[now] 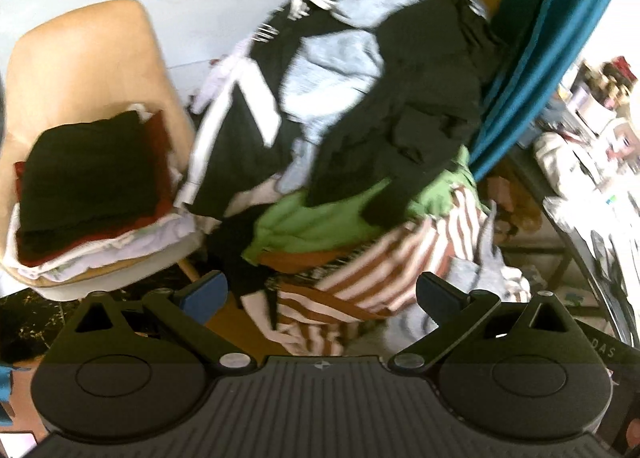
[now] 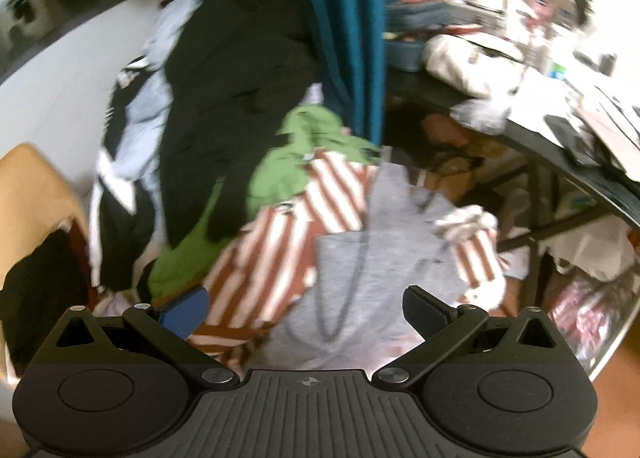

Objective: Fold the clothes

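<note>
A heap of unfolded clothes fills both views: a brown-and-white striped garment (image 1: pixel 360 278) (image 2: pixel 276 254), a green one (image 1: pixel 320 218) (image 2: pixel 288 166), a black one (image 1: pixel 416 98) (image 2: pixel 232 90), a pale blue one (image 1: pixel 332 70) and a grey hooded top (image 2: pixel 376 258). My left gripper (image 1: pixel 322 296) is open just above the striped garment, holding nothing. My right gripper (image 2: pixel 306 312) is open over the grey top and the striped garment, also holding nothing. A stack of folded clothes (image 1: pixel 92 186) with a black piece on top rests on a tan chair (image 1: pixel 80 58) at the left.
A teal curtain (image 1: pixel 552 50) (image 2: pixel 348 18) hangs behind the heap. A dark table (image 2: pixel 540 142) loaded with clutter stands at the right, with bags under it. The floor beyond the chair is pale. Both views are motion-blurred.
</note>
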